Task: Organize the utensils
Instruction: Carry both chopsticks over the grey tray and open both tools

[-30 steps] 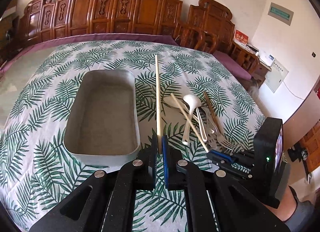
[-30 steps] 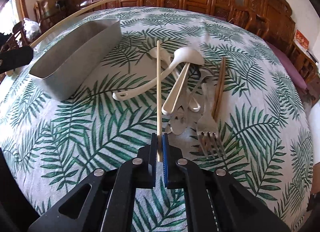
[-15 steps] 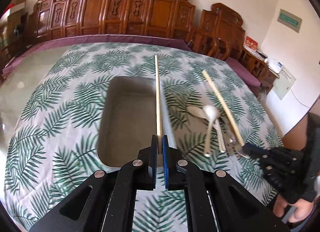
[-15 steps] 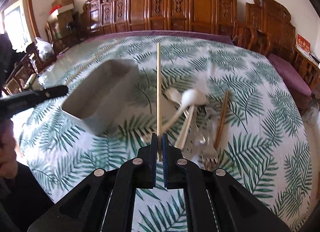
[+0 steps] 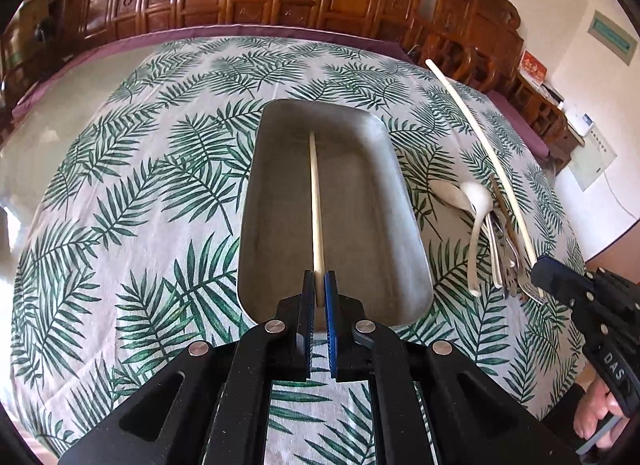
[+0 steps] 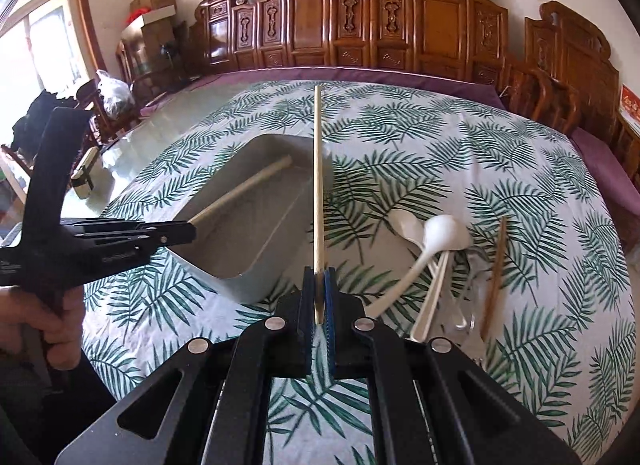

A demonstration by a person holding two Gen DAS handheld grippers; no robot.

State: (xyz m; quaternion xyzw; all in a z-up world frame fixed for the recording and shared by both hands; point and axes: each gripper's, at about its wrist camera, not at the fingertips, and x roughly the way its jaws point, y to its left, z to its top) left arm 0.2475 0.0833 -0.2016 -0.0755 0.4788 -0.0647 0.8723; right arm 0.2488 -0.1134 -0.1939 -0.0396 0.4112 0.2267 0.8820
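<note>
Round table point(image 5: 120, 193) under a palm-leaf cloth, carved wooden chairs point(image 6: 432, 21) ranged behind it. On the cloth sits a long grey tray point(image 5: 404, 201), rectangular with rounded corners, nothing lying flat in it that I can see.

My left gripper point(image 5: 319, 293) is clenched on a pale chopstick point(image 5: 315, 209) — I hold it by the near end, and the stick runs forward over the tray's interior, roughly along its long axis, far tip above the middle of the tray. In the right wrist view the same stick point(image 6: 244, 189) slants down into the tray from the left gripper point(image 6: 188, 231); whether the tip touches the floor I cannot tell.

My right gripper point(image 6: 319, 293) is also clamped shut, on a second pale chopstick point(image 6: 318, 177), pointing forward and up, raised above the table, crossing over the tray's right wall. From the left wrist view this stick point(image 5: 480, 153) hangs over the utensil pile, gripper point(image 5: 540, 265) at its near end.

Pile lies right of the tray, apart from it: two white spoons point(image 6: 436, 241) overlapping, metal cutlery point(image 5: 504, 253) under them — fork tines visible, rest too tangled to count — and a brown chopstick point(image 6: 495, 277) at the pile's right edge.
</note>
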